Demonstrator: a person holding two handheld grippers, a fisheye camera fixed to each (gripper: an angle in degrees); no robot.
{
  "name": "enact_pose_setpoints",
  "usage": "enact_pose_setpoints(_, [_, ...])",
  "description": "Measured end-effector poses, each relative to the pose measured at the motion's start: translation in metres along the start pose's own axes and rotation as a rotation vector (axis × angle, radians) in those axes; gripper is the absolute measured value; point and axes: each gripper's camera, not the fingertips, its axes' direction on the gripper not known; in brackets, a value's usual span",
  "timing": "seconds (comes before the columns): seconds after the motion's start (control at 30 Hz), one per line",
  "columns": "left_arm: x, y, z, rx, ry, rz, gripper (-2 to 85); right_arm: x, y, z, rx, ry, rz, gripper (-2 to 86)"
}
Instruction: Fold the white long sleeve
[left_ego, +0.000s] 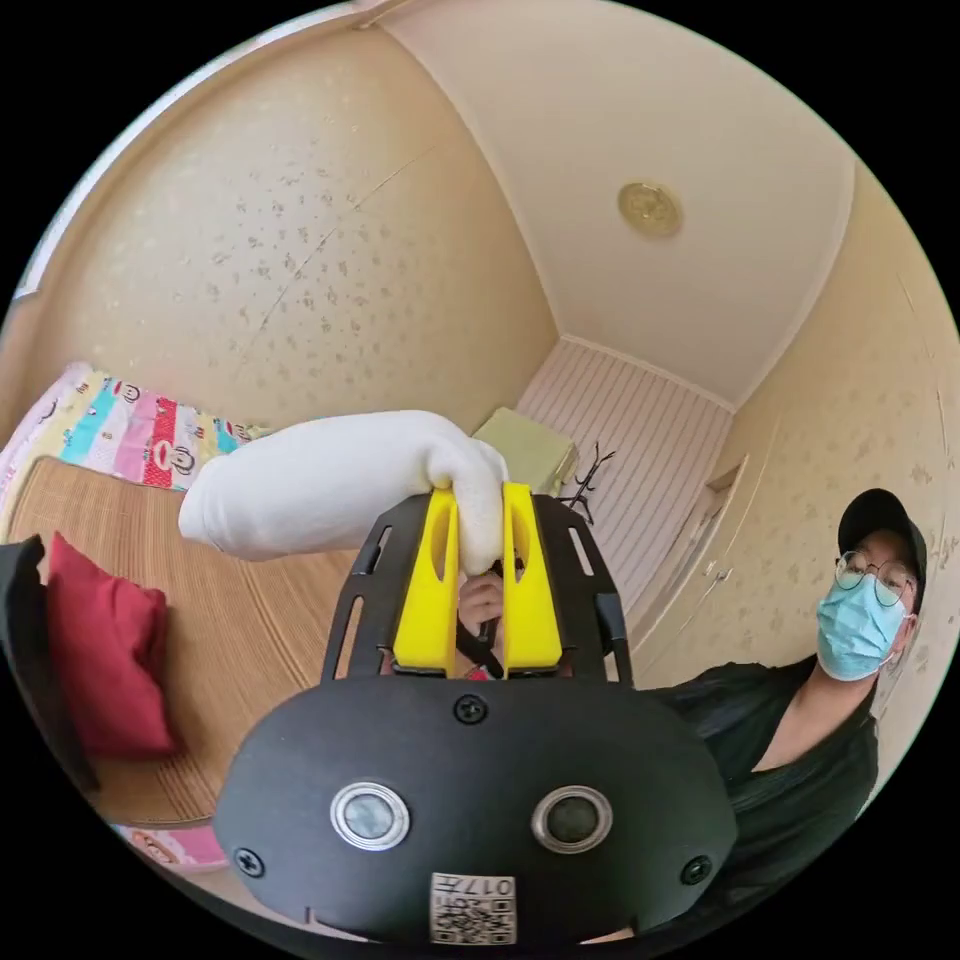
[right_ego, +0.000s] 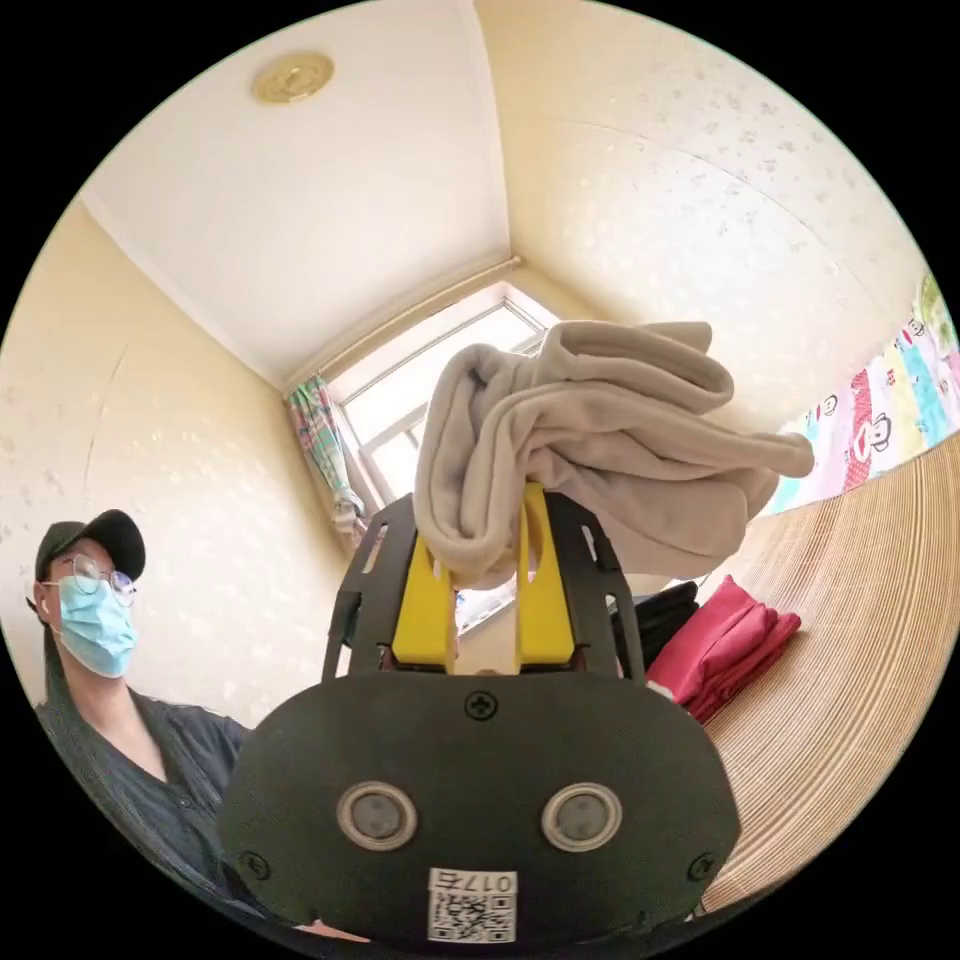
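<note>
The white long sleeve (left_ego: 330, 485) is lifted into the air, stretched leftward from my left gripper (left_ego: 478, 520), whose yellow jaws are shut on a bunched end of it. In the right gripper view another bunched part of the white long sleeve (right_ego: 600, 440) hangs in thick folds over my right gripper (right_ego: 485, 535), pinched between its yellow jaws. Both cameras point upward toward the walls and ceiling.
A woven bamboo mat (left_ego: 230, 620) covers the bed, with a red cushion (left_ego: 105, 650) on it and a colourful patterned sheet (left_ego: 130, 435) behind. Red folded clothes (right_ego: 725, 645) and a dark garment (right_ego: 660, 615) lie on the mat. A person (left_ego: 800, 720) in dark clothes stands close.
</note>
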Motion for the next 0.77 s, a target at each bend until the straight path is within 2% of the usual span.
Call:
enact_pose_setpoints(0.07, [-0.044,-0.001,-0.032,-0.044,-0.154,-0.097,8.7,0.034,0.032,0.065,-0.121,0.113,0.111,12.7])
enact_pose_setpoints(0.13, [-0.098,0.035,-0.069,-0.041,-0.471,-0.281,11.9,0.066,0.073,0.119,-0.299,0.287,0.246,13.3])
enact_pose_setpoints(0.17, [-0.108,0.048,-0.076,-0.031,-0.545,-0.320,13.0,0.080,0.103,0.139,-0.387,0.403,0.305,13.3])
enact_pose_setpoints(0.23, [-0.139,0.114,-0.093,-0.023,-0.794,-0.476,17.6,0.083,0.141,0.143,-0.405,0.402,0.306,12.6])
enact_pose_setpoints(0.27, [-0.144,0.131,-0.094,-0.019,-0.819,-0.496,17.8,0.076,0.158,0.134,-0.380,0.335,0.286,12.0])
enact_pose_setpoints(0.37, [-0.142,0.213,-0.084,0.076,-0.793,-0.545,16.6,0.050,0.181,0.088,-0.337,0.290,0.208,11.8])
enact_pose_setpoints(0.43, [-0.120,0.260,-0.055,0.165,-0.707,-0.539,15.5,0.034,0.190,0.047,-0.305,0.343,0.136,11.6])
enact_pose_setpoints(0.53, [-0.075,0.278,0.004,0.234,-0.600,-0.456,14.6,0.015,0.200,-0.029,-0.247,0.520,0.033,11.1])
enact_pose_setpoints(0.63, [-0.023,0.255,0.086,0.183,-0.468,-0.274,14.2,0.013,0.219,-0.103,-0.197,0.910,-0.026,11.4])
enact_pose_setpoints(0.7, [0.006,0.237,0.144,0.096,-0.392,-0.147,14.0,0.028,0.238,-0.161,-0.157,1.245,0.082,11.8])
enact_pose_setpoints(0.77, [0.032,0.225,0.200,0.014,-0.357,-0.024,13.9,0.038,0.247,-0.199,-0.109,1.394,0.146,12.1])
